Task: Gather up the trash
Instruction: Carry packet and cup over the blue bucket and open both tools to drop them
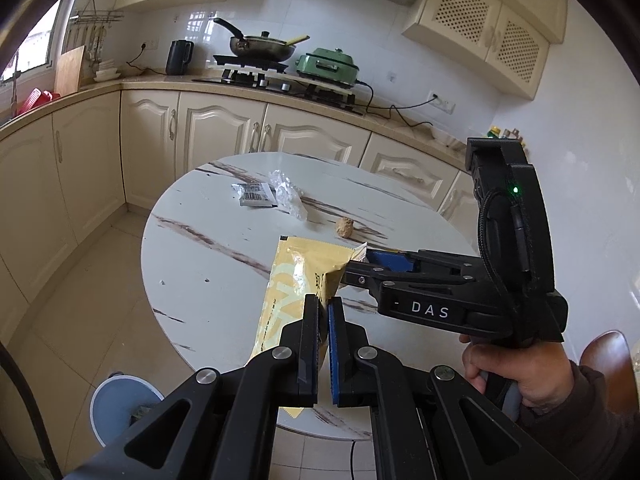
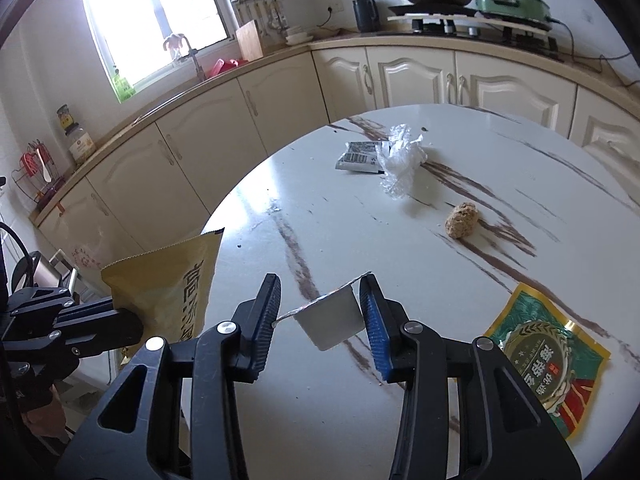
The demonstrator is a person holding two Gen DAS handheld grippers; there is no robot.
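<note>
While spanning the right claw (image 2: 320,312), a white cup (image 2: 332,320) sits between its pads.

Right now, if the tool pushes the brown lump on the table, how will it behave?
The brown lump looks rounded and egg-shaped, so it would probably roll or wobble on the smooth table. Its rough, grainy surface suggests it may crumble if squeezed. It seems light.

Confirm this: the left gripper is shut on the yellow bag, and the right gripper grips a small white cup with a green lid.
One detail is off. The lid on the small white cup in the right gripper is silver foil, peeled partly up, as the right wrist view shows. The left gripper is indeed shut on the yellow bag.
</note>
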